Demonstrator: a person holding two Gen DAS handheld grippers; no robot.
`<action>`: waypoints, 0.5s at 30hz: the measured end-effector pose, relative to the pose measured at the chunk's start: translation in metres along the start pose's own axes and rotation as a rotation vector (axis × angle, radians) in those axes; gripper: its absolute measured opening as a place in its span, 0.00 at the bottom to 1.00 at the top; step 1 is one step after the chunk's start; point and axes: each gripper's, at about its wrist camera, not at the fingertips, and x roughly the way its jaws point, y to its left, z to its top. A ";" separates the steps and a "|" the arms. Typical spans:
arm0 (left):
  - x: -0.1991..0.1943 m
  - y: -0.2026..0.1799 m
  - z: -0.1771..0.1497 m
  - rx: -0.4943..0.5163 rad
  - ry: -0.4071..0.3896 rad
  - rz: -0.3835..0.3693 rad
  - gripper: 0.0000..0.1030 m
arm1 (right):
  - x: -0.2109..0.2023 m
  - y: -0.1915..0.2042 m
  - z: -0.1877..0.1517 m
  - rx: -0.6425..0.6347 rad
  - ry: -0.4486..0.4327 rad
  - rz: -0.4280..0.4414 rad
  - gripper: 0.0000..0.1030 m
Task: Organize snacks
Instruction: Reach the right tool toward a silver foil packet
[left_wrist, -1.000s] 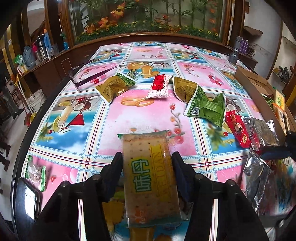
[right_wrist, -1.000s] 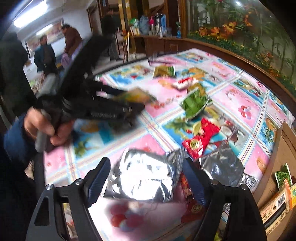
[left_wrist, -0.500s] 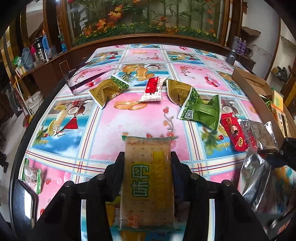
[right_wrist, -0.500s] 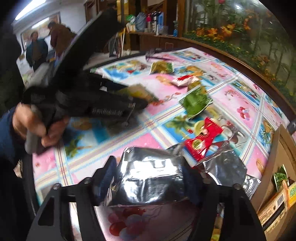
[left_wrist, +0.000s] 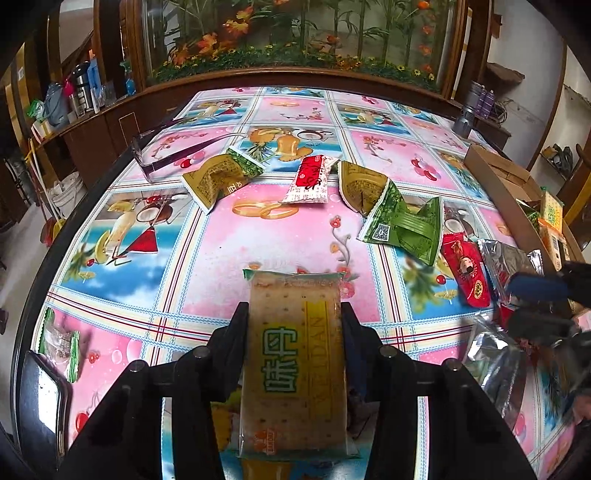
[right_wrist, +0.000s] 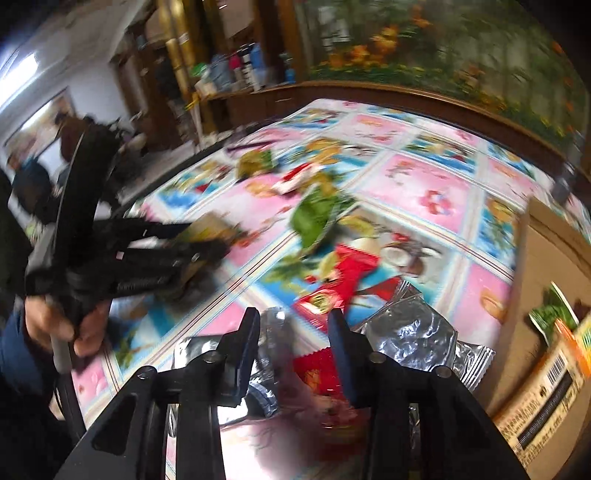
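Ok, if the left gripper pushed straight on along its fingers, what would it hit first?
The left gripper, shut on the cracker pack, points down at bare tablecloth. The pack's front edge would probably meet that cloth first; no snack seems to lie ahead before the red-and-white sachet.

At frame bottom centre, the left gripper (left_wrist: 293, 321) clamps a cracker packet (left_wrist: 294, 365) above the floral tablecloth (left_wrist: 221, 258); loose snack packets (left_wrist: 400, 225) lie above.

2 olive pkts (left_wrist: 221, 178), 2 green pkts (left_wrist: 404, 224), 2 red pkts (left_wrist: 466, 272), 1 cracker pk (left_wrist: 295, 354)
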 end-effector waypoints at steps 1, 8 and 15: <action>0.000 0.000 0.000 -0.001 0.000 0.001 0.44 | -0.004 -0.002 0.001 0.006 -0.006 0.023 0.41; 0.000 0.001 0.000 0.000 0.000 0.004 0.44 | -0.011 0.044 -0.022 -0.244 0.150 0.300 0.73; 0.000 0.001 0.000 0.000 -0.001 0.006 0.44 | -0.019 0.042 -0.026 -0.259 0.169 0.303 0.75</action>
